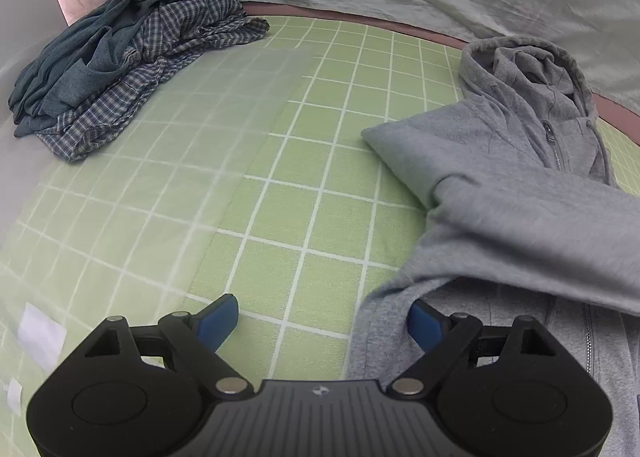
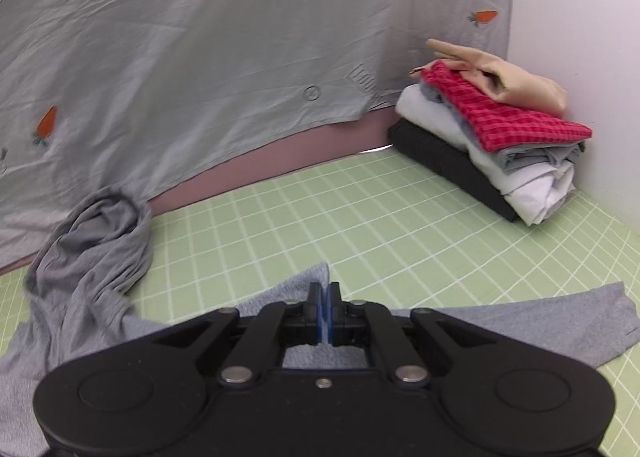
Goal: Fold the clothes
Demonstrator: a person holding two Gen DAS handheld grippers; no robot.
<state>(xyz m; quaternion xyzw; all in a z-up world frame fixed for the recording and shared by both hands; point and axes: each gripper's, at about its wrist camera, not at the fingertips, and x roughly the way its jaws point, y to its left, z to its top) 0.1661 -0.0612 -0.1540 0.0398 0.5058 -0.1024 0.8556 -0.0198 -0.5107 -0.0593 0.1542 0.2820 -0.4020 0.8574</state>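
Note:
A grey zip hoodie lies on the green grid mat, hood towards the back and one sleeve folded across its chest. My left gripper hangs open over the hoodie's left edge, its right fingertip above the fabric and its left one above bare mat. In the right wrist view my right gripper is shut, and a peak of the grey hoodie is drawn up between its pads. The hood bunches at the left and a sleeve stretches to the right.
A heap of unfolded clothes, teal and checked, sits at the mat's back left. A stack of folded clothes stands in the back right corner by the white wall. A grey sheet with carrot prints hangs behind the mat.

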